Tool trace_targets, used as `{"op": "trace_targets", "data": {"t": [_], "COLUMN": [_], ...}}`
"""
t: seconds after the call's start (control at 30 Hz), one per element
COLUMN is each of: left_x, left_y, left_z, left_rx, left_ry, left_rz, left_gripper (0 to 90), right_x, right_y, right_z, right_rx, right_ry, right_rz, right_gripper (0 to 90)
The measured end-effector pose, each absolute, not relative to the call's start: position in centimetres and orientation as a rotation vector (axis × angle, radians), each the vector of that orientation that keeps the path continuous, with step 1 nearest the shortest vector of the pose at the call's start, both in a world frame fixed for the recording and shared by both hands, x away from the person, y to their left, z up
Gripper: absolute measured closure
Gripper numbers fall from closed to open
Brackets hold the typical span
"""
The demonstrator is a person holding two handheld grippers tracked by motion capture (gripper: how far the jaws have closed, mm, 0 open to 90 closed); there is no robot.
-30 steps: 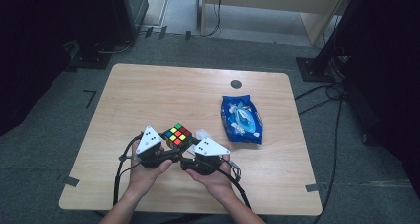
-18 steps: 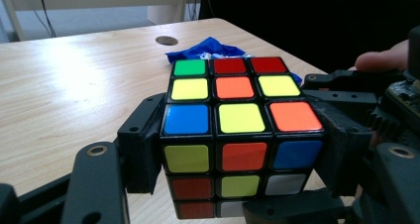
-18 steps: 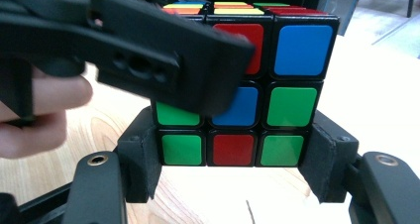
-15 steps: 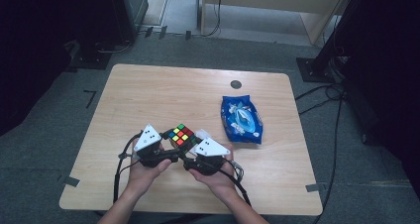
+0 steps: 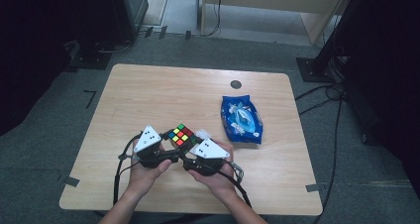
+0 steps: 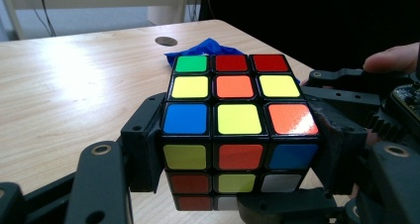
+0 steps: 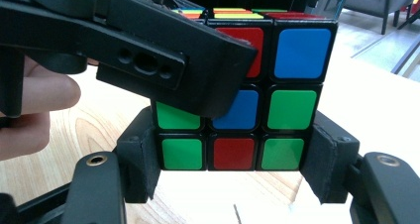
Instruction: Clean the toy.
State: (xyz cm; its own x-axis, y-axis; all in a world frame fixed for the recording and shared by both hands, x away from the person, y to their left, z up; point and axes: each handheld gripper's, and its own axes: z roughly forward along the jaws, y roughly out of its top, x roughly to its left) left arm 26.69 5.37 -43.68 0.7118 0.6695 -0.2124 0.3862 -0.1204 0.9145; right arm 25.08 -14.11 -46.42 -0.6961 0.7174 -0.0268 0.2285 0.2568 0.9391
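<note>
Pale wooden surface [image 5: 148,95] in a dim room, grey floor and cables around. Over the near edge, a little left of middle: scrambled colour cube [image 5: 181,134], lifted clear of the wood, caught from both sides. Left gripper [image 6: 237,159]: pinching the cube across its upper layers, pads hard on opposite faces. Right gripper [image 7: 230,159]: pinching the bottom layer, pads flush on both sides, no gap at either. One left jaw crossing the cube's face in the right gripper view, up and to the left. Blue packet [image 5: 241,119] flat toward the right edge, well apart from the cube. Dark round mark [image 5: 236,84] near the far edge.

Against the high views from a second and half a second back: no shift worth noting. Same hands, same spot, same cube tilt, same sticker pattern on top. Jaws on both sides holding their setting, neither opening nor closing. Packet untouched.

Reading: double grip set, no layer turned yet. Layers lined up square in both gripper views, so no twist under way. Looks like a pause just before a turn, one gripper to anchor, the other to rotate its layer. Likely risk: a pad overlapping the neighbouring layer and jamming the turn. Left pad possibly spanning more than one layer, hard to be sure.
</note>
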Motion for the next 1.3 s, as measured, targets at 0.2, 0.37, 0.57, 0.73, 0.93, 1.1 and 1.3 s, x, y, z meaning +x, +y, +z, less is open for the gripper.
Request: {"op": "trace_targets", "data": {"t": [0.2, 0.37, 0.57, 0.73, 0.93, 1.1, 1.3], "left_x": [26.7, 26.6, 26.9, 27.1, 27.5, 27.5, 26.6], "left_y": [5.1, 4.9, 5.1, 6.6, 8.7, 8.5, 6.1], "left_z": [-44.0, -44.0, -44.1, -43.0, -42.5, -43.7, -44.4], "left_rx": [1.756, 1.770, 1.770, 1.699, 1.709, 1.832, 1.914], "left_ry": [0.842, 0.834, 0.835, 0.807, 0.757, 0.676, 0.555], "left_rz": [0.282, 0.311, 0.278, 0.283, 0.391, 0.491, 0.595], "left_gripper": [34.0, 34.0, 33.3, 26.8, 18.0, 14.7, 15.1], "right_x": [25.0, 25.1, 25.3, 25.9, 27.0, 28.1, 28.2], "right_y": [-14.1, -14.2, -14.3, -15.0, -16.9, -19.2, -20.1], "right_z": [-46.4, -46.3, -46.3, -46.6, -45.9, -44.4, -42.7], "right_rx": [0.852, 0.859, 0.870, 0.910, 0.971, 1.035, 1.042], "right_ry": [2.069, 2.079, 2.102, 2.126, 2.126, 2.157, 2.188], "right_rz": [1.439, 1.445, 1.441, 1.410, 1.409, 1.455, 1.535], "right_gripper": [33.8, 34.3, 34.7, 34.8, 34.7, 34.7, 34.7]}}
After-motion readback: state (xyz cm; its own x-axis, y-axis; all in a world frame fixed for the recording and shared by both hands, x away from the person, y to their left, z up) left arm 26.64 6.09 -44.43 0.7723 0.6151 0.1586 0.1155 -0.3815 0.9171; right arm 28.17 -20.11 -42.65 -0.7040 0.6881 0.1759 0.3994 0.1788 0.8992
